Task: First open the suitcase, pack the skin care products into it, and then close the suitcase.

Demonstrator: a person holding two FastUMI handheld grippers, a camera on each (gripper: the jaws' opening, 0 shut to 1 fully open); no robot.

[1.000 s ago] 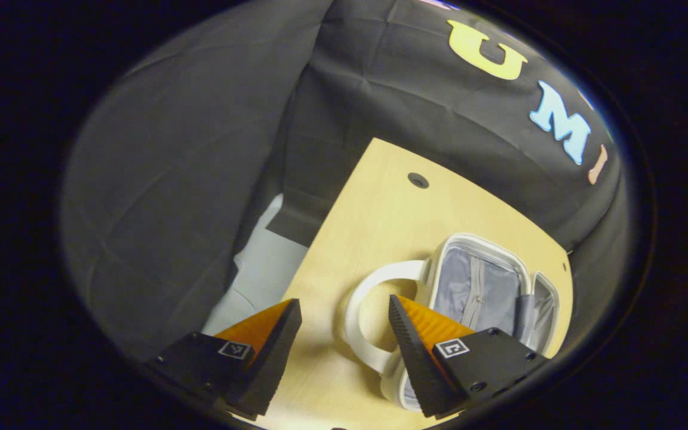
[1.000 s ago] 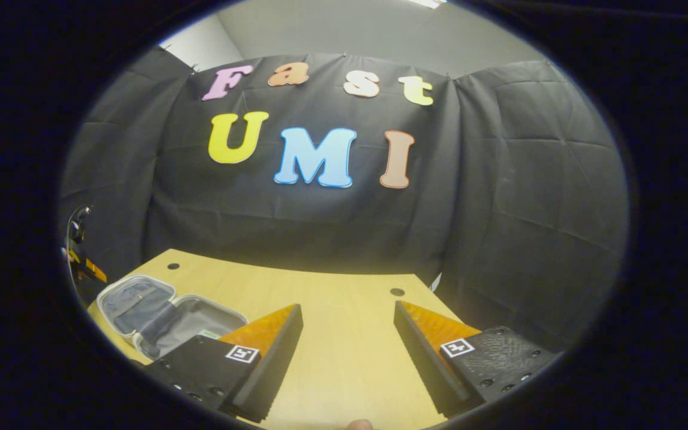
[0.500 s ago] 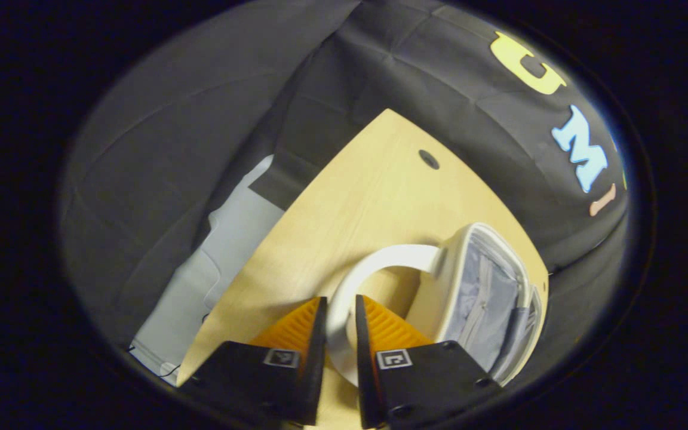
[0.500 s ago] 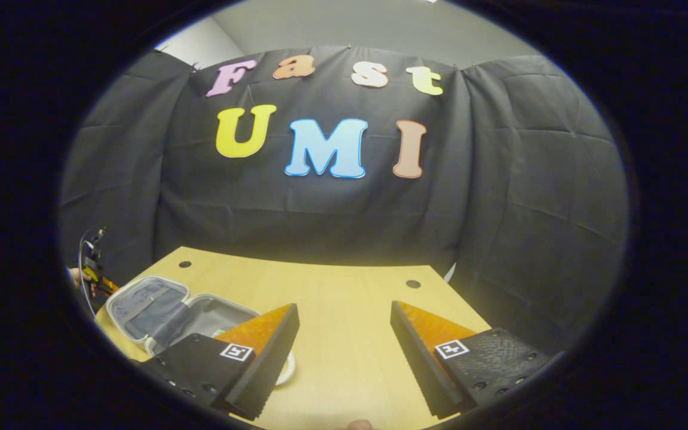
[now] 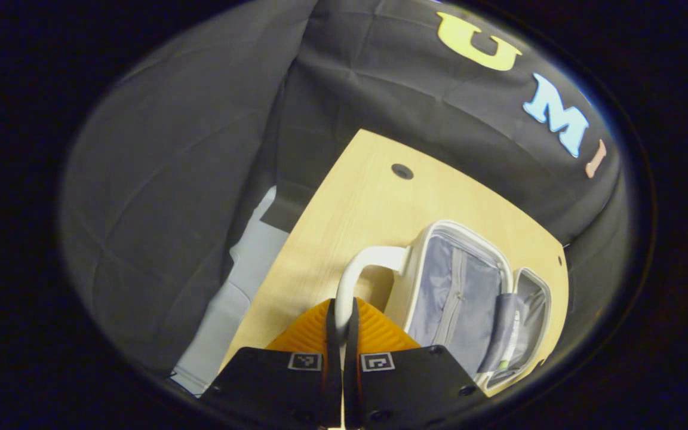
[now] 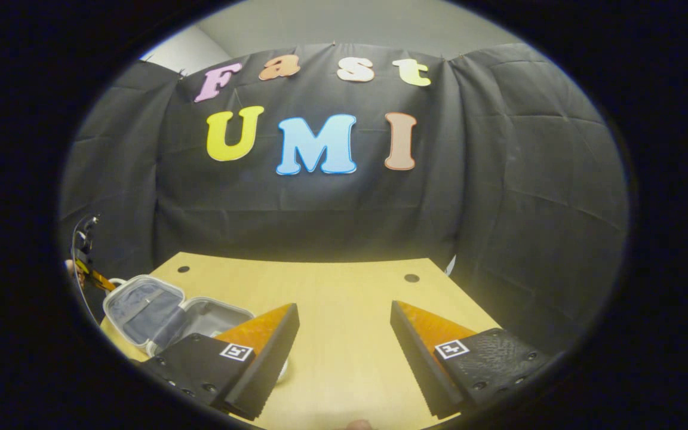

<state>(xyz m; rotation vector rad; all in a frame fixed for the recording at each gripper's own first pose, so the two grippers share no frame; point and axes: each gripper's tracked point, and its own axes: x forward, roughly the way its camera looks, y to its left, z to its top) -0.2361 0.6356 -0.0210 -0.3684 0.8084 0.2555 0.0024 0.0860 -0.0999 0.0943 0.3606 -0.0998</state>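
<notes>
Pinching the white loop handle (image 5: 353, 280) of the open white hard-shell suitcase (image 5: 439, 286), the left hand-held gripper (image 5: 340, 334) sits pressed together near the pale wooden worktop's (image 6: 332, 298) left edge. The right hand-held gripper (image 6: 344, 340) hangs spread. The suitcase's contents are hard to make out. Black cloth wall (image 6: 499, 179) stands behind.

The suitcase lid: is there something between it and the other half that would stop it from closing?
Nothing visible blocks it. In the left gripper view the left gripper is shut on the white handle, and the suitcase lies open on the table. A grey strap crosses the hinge, and what lies in the far half is unclear.
</notes>
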